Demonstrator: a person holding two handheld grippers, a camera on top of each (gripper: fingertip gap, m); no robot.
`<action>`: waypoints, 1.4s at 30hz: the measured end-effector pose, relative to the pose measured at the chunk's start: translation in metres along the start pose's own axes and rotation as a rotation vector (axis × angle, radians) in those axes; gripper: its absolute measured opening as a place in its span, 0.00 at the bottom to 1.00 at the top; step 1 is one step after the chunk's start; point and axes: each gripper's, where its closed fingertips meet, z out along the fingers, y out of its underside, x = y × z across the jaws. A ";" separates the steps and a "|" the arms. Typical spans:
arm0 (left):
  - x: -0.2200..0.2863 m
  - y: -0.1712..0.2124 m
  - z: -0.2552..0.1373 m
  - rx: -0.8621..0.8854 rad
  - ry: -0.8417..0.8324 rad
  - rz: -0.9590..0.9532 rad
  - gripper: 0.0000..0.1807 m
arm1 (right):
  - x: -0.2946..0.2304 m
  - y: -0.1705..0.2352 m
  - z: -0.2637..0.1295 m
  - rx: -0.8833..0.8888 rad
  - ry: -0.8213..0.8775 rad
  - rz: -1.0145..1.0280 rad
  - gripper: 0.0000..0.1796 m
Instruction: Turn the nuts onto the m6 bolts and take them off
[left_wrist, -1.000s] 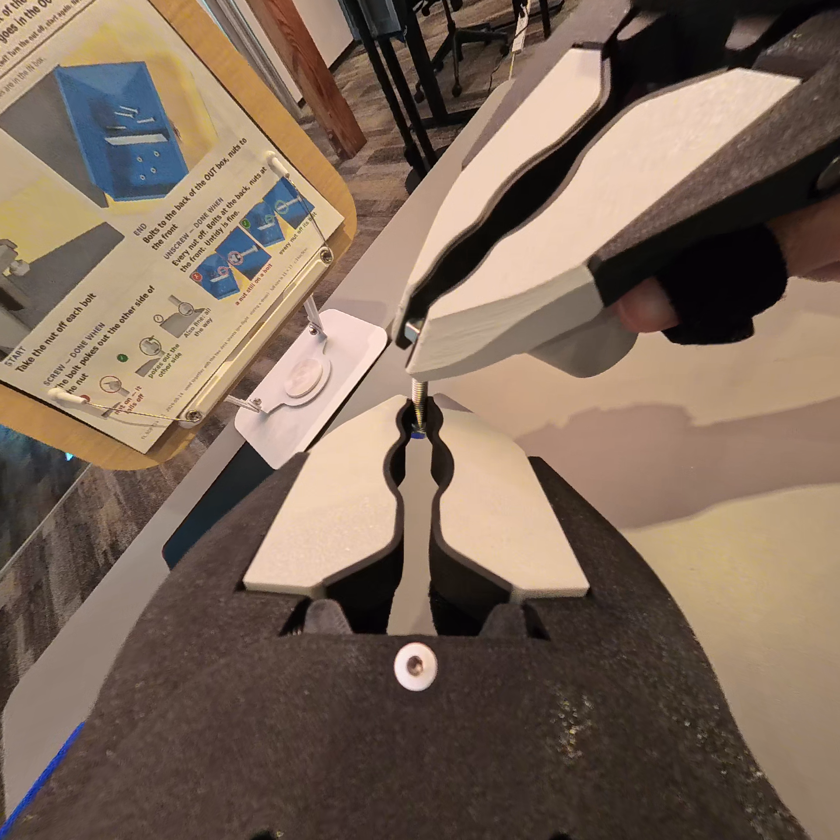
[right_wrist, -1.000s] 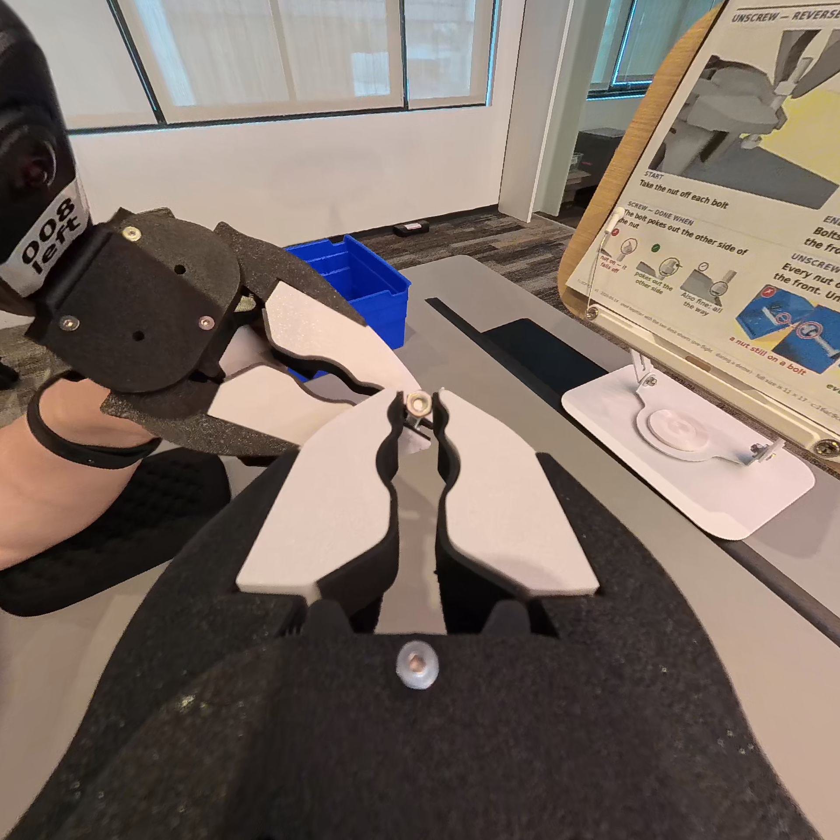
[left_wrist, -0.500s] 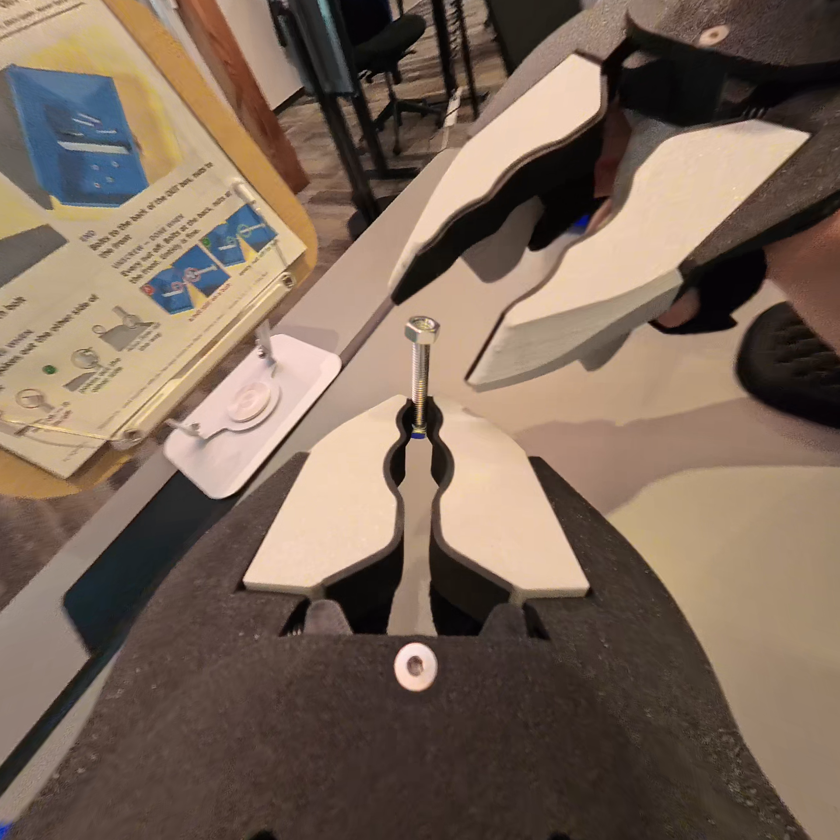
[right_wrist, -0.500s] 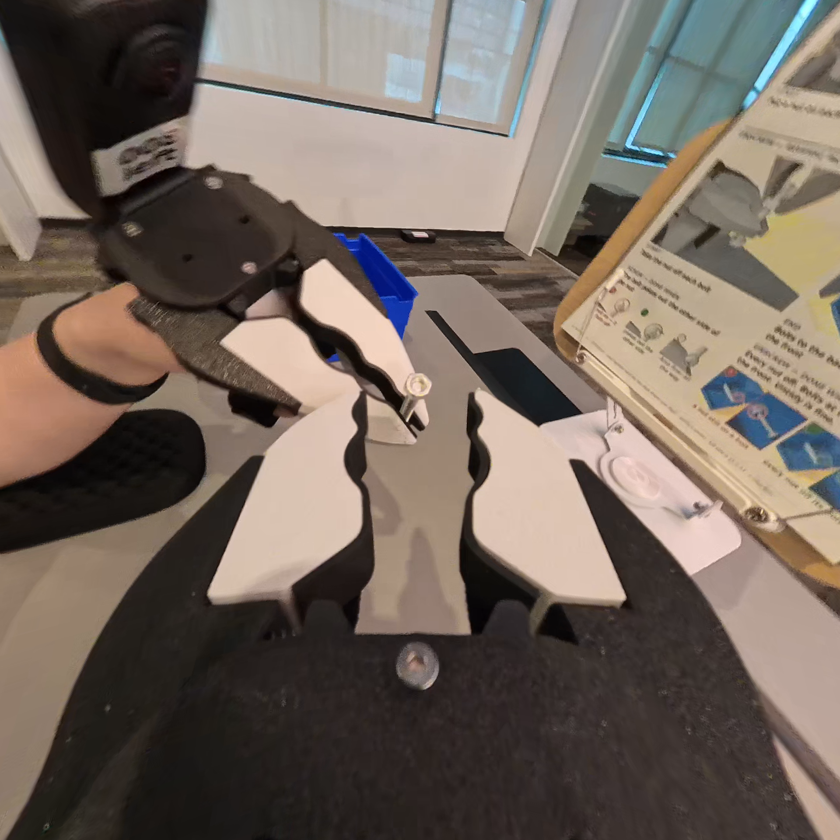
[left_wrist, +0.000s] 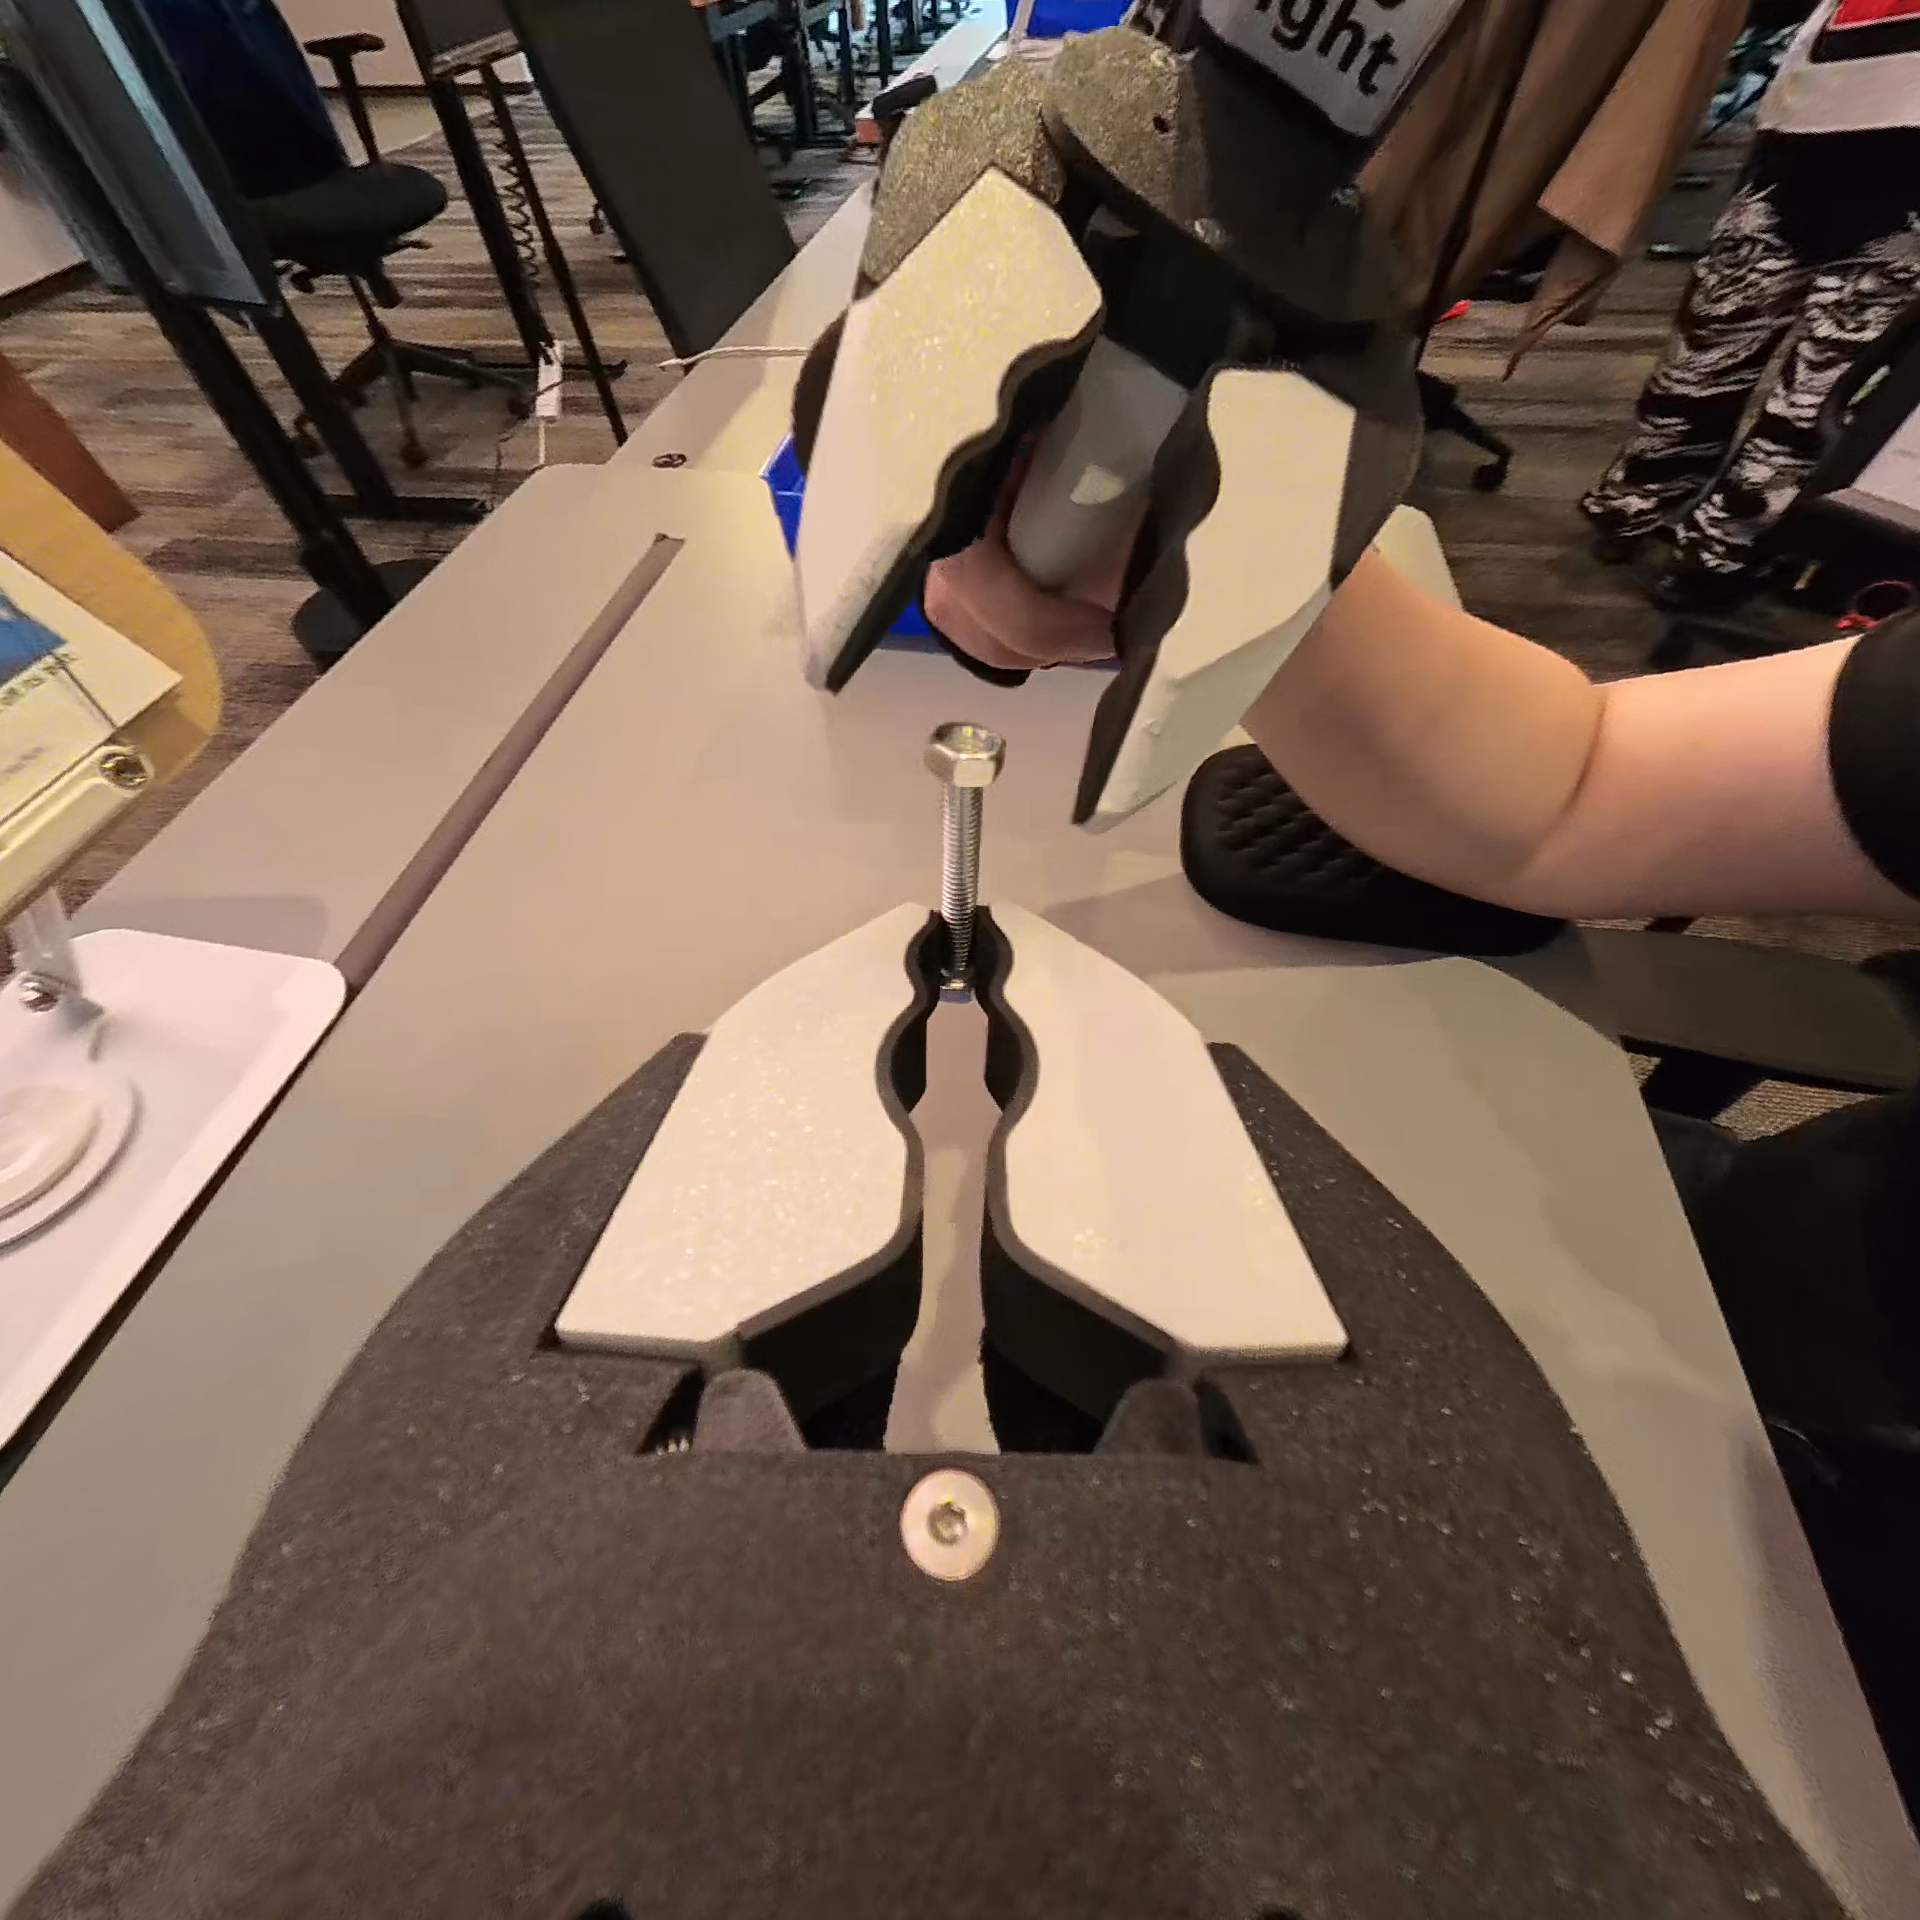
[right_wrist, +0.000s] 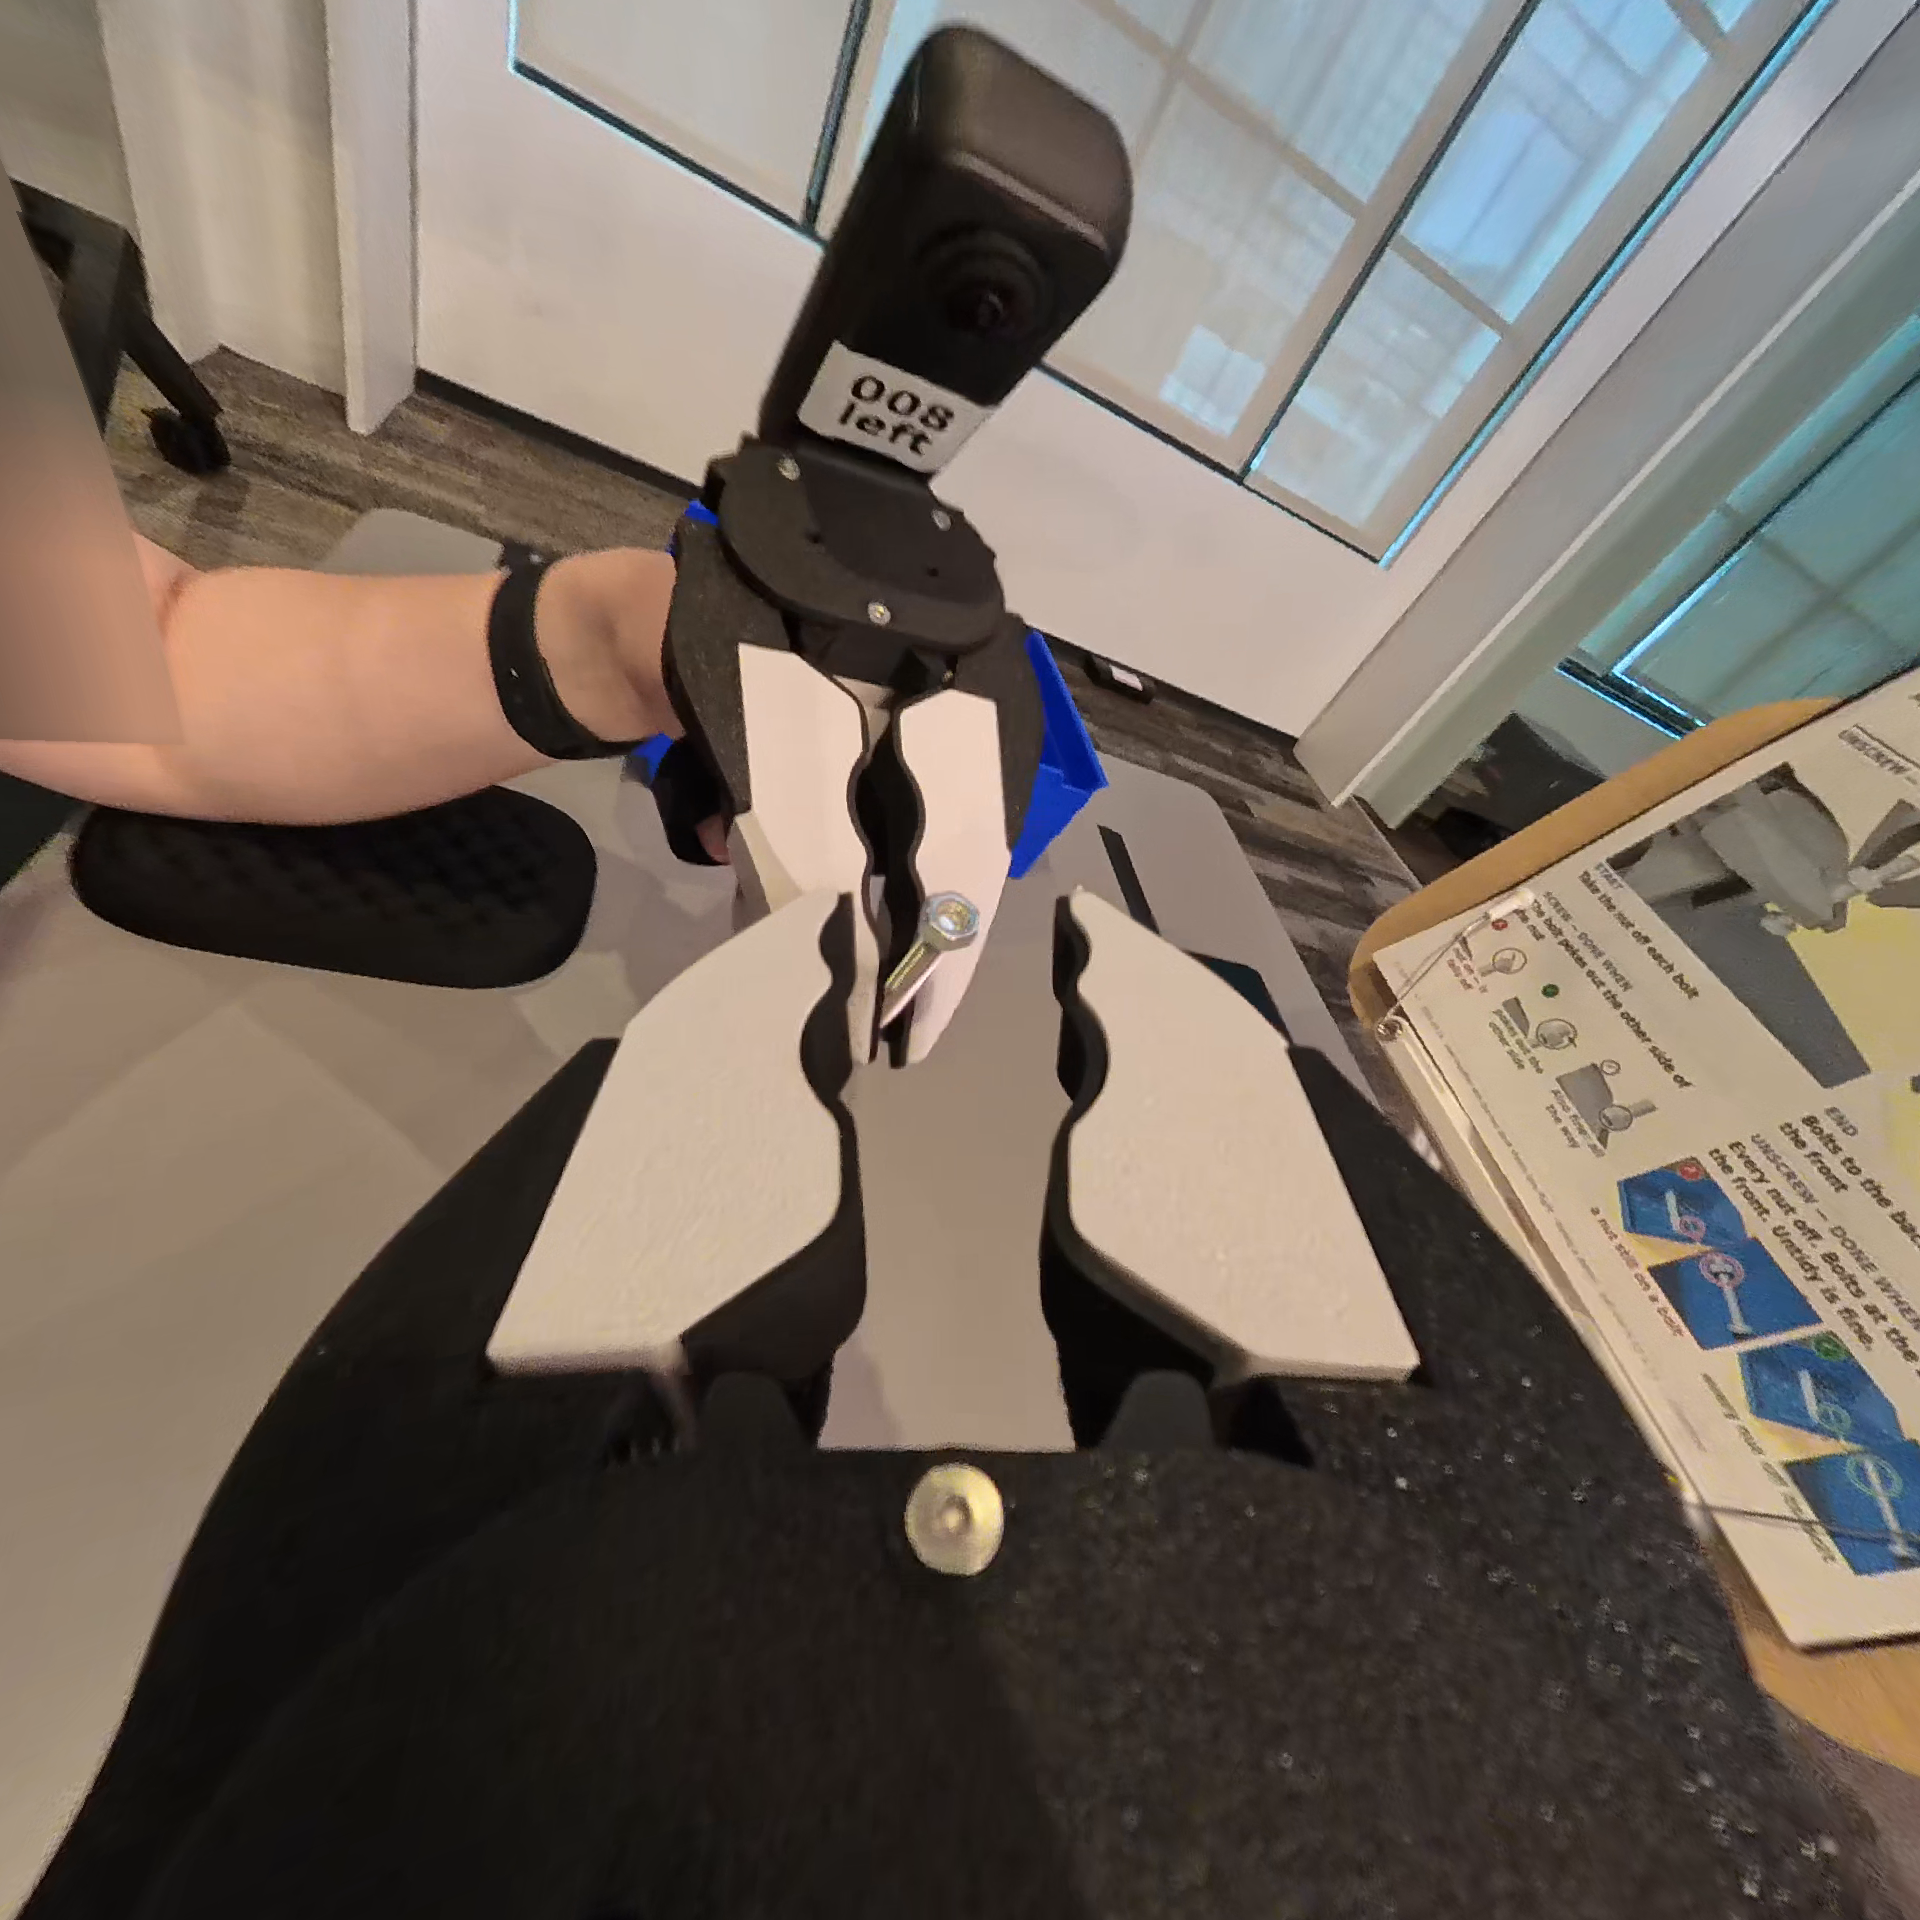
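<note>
My left gripper (left_wrist: 961, 966) is shut on the lower end of a silver bolt (left_wrist: 958, 852), which stands up out of its fingertips. A hex piece (left_wrist: 966, 753) sits at the bolt's far end; I cannot tell whether it is a nut or the head. My right gripper (left_wrist: 961, 743) is open, and its two tips hang just beyond and to either side of that hex end without touching it. In the right wrist view the right gripper (right_wrist: 956, 904) is open, the hex end (right_wrist: 948, 920) shows between its tips, and the left gripper (right_wrist: 883, 1049) points toward me.
The grey table (left_wrist: 623, 831) carries a blue bin (right_wrist: 1060, 769) behind the left gripper. There is also a black wrist pad (right_wrist: 332, 883) and an instruction board (right_wrist: 1662, 1143) on a white base (left_wrist: 156, 1091). Office chairs and a standing person (left_wrist: 1745, 343) are beyond the table. The left gripper's tips are roughly 4 centimetres from the right gripper's.
My right gripper was shut on the bolt's hex end. It has opened and drawn back a little. My left gripper kept hold of the bolt while both grippers swung round.
</note>
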 end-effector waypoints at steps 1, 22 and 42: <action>0.001 -0.001 0.000 0.006 0.010 -0.005 0.03 | -0.001 -0.003 -0.002 0.020 -0.014 0.012 0.19; 0.007 -0.008 -0.003 0.041 0.037 -0.011 0.03 | -0.012 -0.006 -0.007 0.033 -0.104 0.051 0.14; -0.018 0.002 -0.009 0.007 -0.063 -0.031 0.03 | 0.061 0.070 -0.039 0.006 0.099 0.300 0.11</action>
